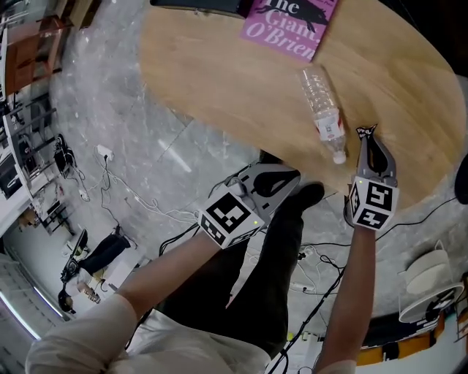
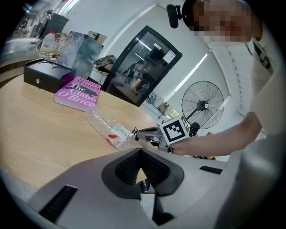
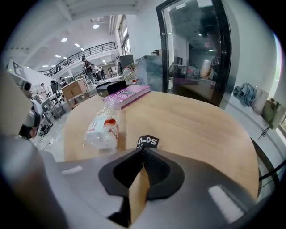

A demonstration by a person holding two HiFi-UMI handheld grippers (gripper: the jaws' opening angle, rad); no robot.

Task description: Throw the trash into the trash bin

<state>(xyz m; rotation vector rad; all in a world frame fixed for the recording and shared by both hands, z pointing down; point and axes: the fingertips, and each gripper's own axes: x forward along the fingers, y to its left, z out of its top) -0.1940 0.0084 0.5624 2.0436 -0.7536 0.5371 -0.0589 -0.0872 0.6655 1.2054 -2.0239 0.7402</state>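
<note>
A crushed clear plastic bottle (image 1: pixel 322 113) (image 2: pixel 105 127) (image 3: pixel 103 129) with a red-and-white label lies on the round wooden table (image 1: pixel 219 80), its cap toward the near edge. Just right of the cap, my right gripper (image 1: pixel 365 136) (image 3: pixel 143 150) is shut on a small black scrap of wrapper (image 3: pixel 148 142) (image 1: pixel 365 131) with white letters; the scrap sticks out past the fingertips. In the left gripper view the right gripper (image 2: pixel 137 133) shows beside the bottle. My left gripper (image 1: pixel 284 179) (image 2: pixel 140 151) hangs off the table's near edge, shut with nothing between its pads.
A pink book (image 1: pixel 289 22) (image 2: pixel 77 93) (image 3: pixel 128 95) lies at the far side of the table, with a black box (image 2: pixel 44 76) (image 3: pixel 112 87) beyond it. Cables (image 1: pixel 131 197) run over the floor below. A floor fan (image 2: pixel 203 106) stands behind. No trash bin shows.
</note>
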